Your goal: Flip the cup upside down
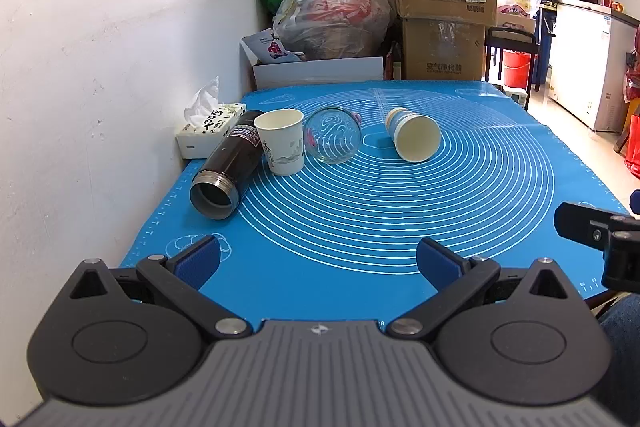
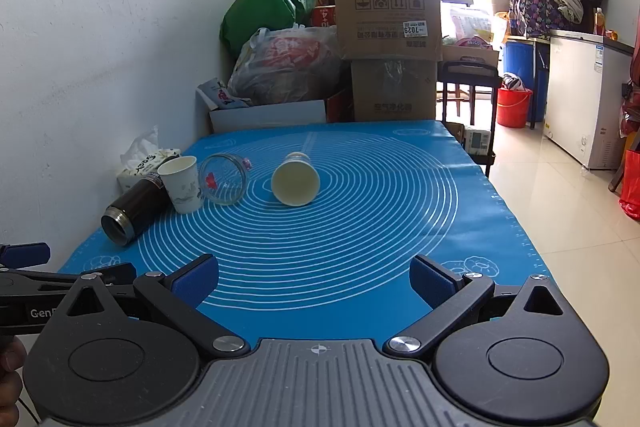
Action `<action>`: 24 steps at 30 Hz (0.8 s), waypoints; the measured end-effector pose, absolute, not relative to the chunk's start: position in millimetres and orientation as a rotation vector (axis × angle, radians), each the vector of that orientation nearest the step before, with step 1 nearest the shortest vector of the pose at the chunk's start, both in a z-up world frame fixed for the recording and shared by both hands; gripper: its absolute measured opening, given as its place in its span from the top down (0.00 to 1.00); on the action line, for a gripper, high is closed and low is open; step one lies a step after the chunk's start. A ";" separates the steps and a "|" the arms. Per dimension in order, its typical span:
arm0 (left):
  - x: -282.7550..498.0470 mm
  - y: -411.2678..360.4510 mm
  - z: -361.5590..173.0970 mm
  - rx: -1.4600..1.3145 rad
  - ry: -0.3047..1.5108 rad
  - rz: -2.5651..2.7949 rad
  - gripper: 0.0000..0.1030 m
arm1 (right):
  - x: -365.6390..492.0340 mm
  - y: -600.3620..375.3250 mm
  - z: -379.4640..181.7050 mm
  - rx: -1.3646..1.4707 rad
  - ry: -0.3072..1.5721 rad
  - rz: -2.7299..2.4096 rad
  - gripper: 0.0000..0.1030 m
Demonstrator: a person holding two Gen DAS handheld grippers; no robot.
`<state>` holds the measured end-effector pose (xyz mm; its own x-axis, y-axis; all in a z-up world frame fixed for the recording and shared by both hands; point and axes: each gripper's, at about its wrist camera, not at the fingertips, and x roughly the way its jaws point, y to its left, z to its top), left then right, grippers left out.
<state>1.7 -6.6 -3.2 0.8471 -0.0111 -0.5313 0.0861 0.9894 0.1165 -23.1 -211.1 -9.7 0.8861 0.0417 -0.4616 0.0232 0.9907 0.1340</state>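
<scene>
Fingers spread wide and empty on both the left gripper point(image 1: 318, 259) and right gripper point(image 2: 314, 277), the upright paper cup point(image 1: 280, 141) stands well ahead by the flask point(image 1: 226, 167), probably nearer the left.

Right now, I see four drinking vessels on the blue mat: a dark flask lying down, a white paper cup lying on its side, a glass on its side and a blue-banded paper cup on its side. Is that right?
Not quite. The white paper cup stands upright, mouth up, as the left wrist view shows. The dark flask, the glass and the blue-banded paper cup do lie on their sides on the blue mat.
</scene>
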 end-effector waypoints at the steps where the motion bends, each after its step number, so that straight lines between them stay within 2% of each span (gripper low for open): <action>1: 2.3 -6.6 -3.4 0.137 0.560 -0.052 0.00 | -22.8 -211.1 -9.8 0.138 0.482 0.009 0.00; 24: 4.0 -5.2 -5.9 0.132 0.560 -0.055 0.00 | -20.2 -211.3 -12.1 0.137 0.486 0.010 0.00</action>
